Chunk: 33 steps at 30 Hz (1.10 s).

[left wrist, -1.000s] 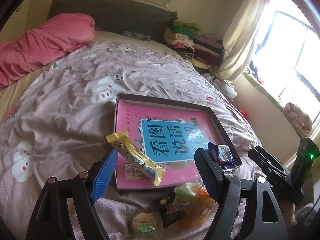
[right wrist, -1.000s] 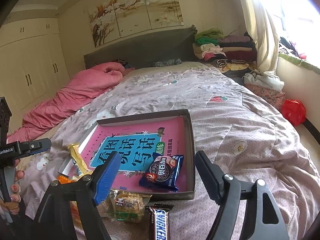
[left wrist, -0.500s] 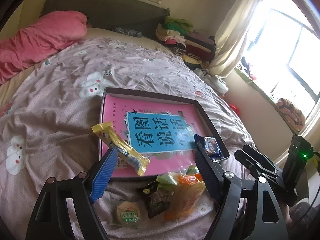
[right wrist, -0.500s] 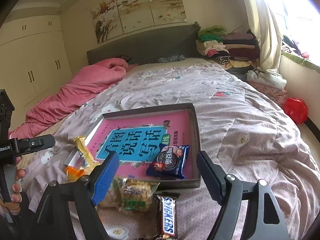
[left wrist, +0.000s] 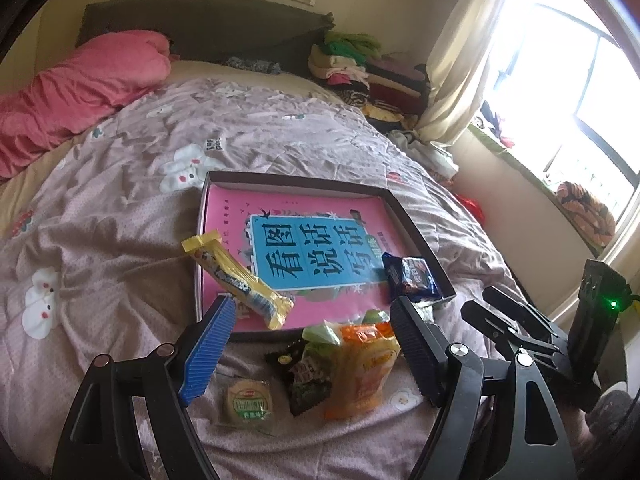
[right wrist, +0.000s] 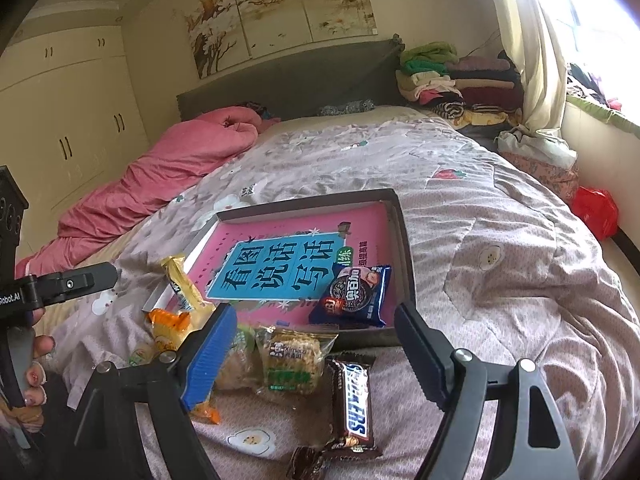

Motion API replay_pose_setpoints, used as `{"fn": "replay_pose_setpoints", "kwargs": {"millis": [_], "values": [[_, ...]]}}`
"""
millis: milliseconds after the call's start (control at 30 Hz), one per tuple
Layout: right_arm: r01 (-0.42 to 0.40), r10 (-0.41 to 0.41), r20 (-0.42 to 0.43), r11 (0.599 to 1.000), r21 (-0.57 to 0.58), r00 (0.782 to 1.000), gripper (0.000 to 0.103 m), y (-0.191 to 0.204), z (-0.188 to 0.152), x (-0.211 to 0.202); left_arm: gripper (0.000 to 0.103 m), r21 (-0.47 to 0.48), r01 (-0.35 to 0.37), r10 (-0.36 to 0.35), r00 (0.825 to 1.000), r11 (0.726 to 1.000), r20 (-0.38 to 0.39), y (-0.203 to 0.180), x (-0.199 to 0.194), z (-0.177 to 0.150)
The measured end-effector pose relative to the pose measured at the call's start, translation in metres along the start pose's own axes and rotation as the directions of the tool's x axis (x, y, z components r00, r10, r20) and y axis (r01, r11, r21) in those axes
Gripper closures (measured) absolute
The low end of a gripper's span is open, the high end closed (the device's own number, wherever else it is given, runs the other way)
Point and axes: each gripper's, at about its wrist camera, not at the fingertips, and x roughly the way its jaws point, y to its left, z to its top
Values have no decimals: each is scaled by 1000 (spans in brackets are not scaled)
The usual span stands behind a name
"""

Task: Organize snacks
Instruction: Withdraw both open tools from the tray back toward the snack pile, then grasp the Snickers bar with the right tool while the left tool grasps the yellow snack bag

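In your left wrist view, the shallow dark box sits mid-frame on the mauve bedspread, with a pink book inside whose blue panel carries large Chinese characters. A yellow wafer bar lies tilted across the box's left rim, and a blue Oreo pack rests in its lower right corner. Below the box, loose on the cover, you see a round green-labelled biscuit, a dark green packet and an orange bag. Your left gripper stands spread wide at the bottom of the frame, pinching nothing, its fingers either side of those loose snacks. The right gripper's black frame pokes in at lower right.

In your right wrist view, the Oreo pack lies at the box's lower right corner. Below the rim lie a Snickers bar and a clear pack of puffed-rice cake printed "Ximaizi", as far as it can be read. Your right gripper has just been opening and stands wide, empty, over them. The left hand shows at the left edge.
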Motion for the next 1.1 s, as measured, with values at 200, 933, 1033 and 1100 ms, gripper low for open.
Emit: {"fn": "replay_pose_setpoints", "kwargs": {"millis": [200, 933, 1033, 1100], "values": [[5, -4, -25, 1000, 10, 1000, 22, 1, -5, -5, 22, 19, -4, 5, 1000, 1000, -18, -6, -2, -6], [56, -48, -163, 997, 44, 985, 22, -8, -23, 6, 22, 63, 33, -21, 984, 997, -177, -40, 26, -48], [55, -47, -171, 998, 38, 984, 22, -7, -24, 7, 22, 61, 26, -15, 983, 998, -181, -41, 29, -50], [53, -46, -177, 998, 33, 983, 22, -6, -24, 8, 22, 49, 11, -2, 985, 999, -172, -40, 29, -51]]}}
